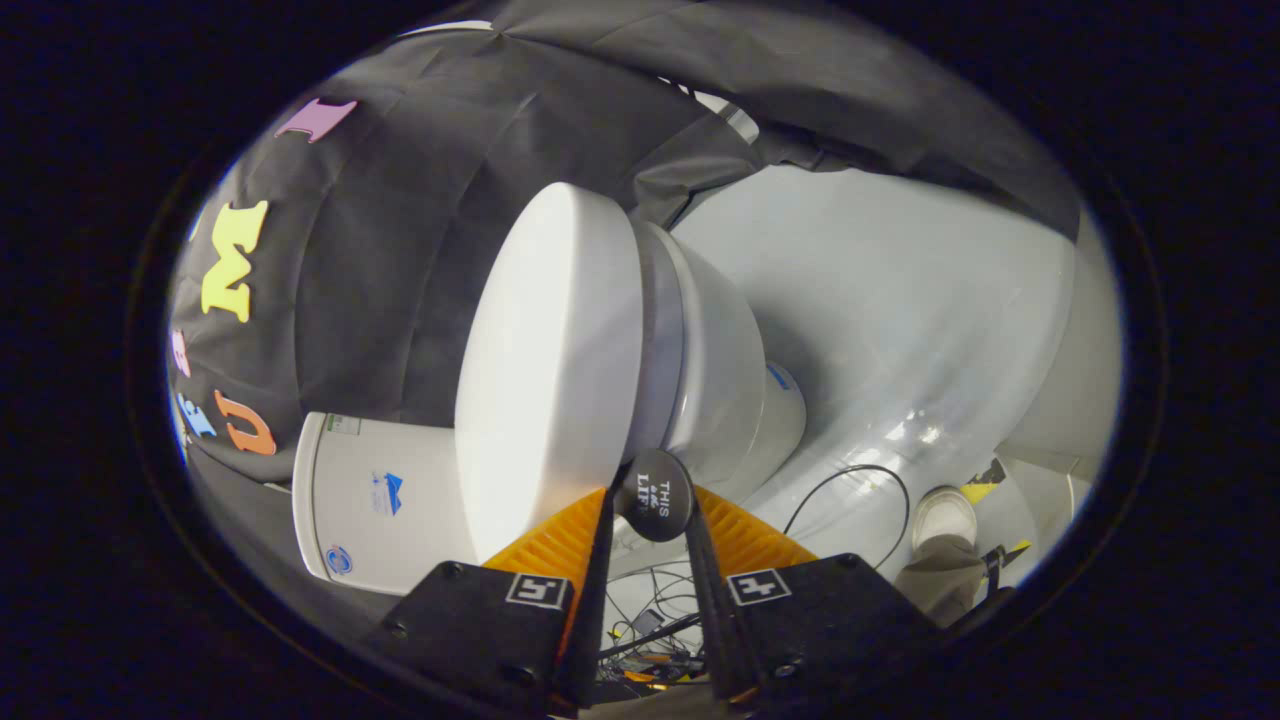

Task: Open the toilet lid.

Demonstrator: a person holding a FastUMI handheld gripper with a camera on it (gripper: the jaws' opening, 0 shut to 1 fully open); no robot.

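Note:
The white toilet lid (550,370) lies down against the grey-white seat (658,330) and bowl (715,390); the view is rolled, so the toilet appears on its side. A round black handle tab (655,495) sticks out from the lid's front edge. My gripper (652,500) is shut on this tab, its two orange-and-black fingers (560,545) pressing it from both sides. The white tank (370,500) stands behind the lid, against the black cloth wall.
A glossy white floor (900,300) spreads around the bowl's base. A thin black cable (850,485) loops across it, with more cables (650,620) tangled below the fingers. A person's light shoe (943,518) stands on the floor near the cable.

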